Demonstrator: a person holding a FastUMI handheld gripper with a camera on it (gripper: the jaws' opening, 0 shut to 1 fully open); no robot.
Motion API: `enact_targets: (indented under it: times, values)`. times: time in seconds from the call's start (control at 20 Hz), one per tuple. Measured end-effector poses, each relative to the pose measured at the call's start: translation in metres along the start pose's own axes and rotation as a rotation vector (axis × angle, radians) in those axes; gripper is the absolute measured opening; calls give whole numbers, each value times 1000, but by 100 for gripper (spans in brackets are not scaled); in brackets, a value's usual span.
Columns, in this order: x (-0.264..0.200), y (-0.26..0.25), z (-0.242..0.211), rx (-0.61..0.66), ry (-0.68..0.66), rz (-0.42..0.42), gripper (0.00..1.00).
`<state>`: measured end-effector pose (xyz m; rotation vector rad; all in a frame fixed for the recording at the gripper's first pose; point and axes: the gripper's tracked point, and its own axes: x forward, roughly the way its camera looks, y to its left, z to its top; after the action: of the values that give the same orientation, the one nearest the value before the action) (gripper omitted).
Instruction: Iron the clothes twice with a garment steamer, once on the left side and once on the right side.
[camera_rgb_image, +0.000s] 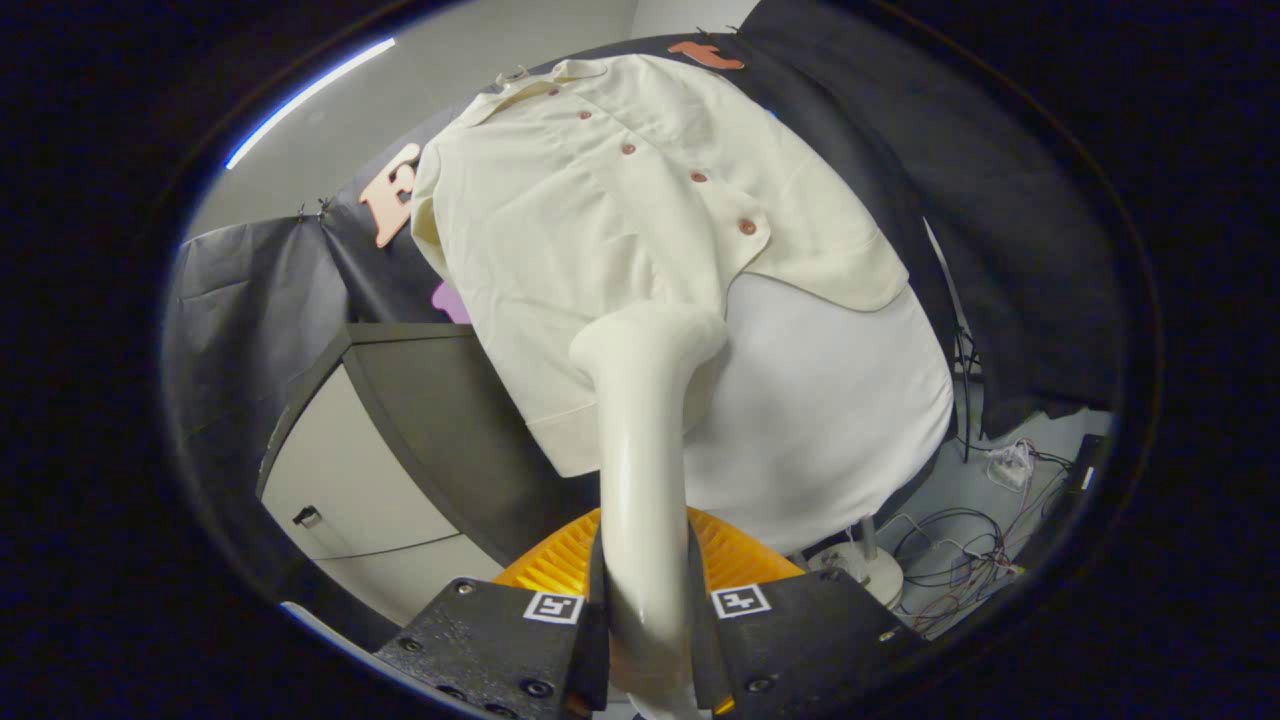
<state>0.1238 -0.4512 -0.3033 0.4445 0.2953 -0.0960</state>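
Ironing step: steamer head is against the lower front of the shirt, near the placket; which of the two passes this is cannot be told from here.
Shirt (600, 230): largest item, cream, short-sleeved, matte woven cloth, hung on a form and seen from below; collar at the far end, hem nearest the fingers.
Form (840, 400): smooth white rounded body showing below the shirt's hem on one side; a round foot on a post (858, 560) stands lower down.
Cabinet (360, 470): pale flat door, dark top edge, small handle; stands beside the form.
Steamer (645, 440): cream, glossy hard plastic; long rounded handle rising from between the fingers, widening to a blunt head that touches the shirt fabric just under the lowest button.
Orange ribbed part (560, 560): fan-like ridged surface behind the steamer handle, just ahead of the fingers.
Gripper (645, 640): fingers pressed in on the steamer handle from both sides, holding it upright.
Cables (960, 560): thin tangled wires on the floor past the form.
Buttons (698, 176): small round reddish-brown discs, in a row down the placket.
Next move (judgement): needs a steady slide of the head along the fabric on one side of the button row, keeping light contact, grip unchanged; then the same on the other side.
Risk (judgement): glossy handle could twist in the pinch if the head drags on cloth.
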Motion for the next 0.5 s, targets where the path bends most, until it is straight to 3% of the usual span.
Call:
enact_targets:
  times: [0.2, 0.5]
  values:
    - [-14, 9, 47, -24, -68, 12, 32]
    - [-18, 21, 162, -90, -216, -2, 32]
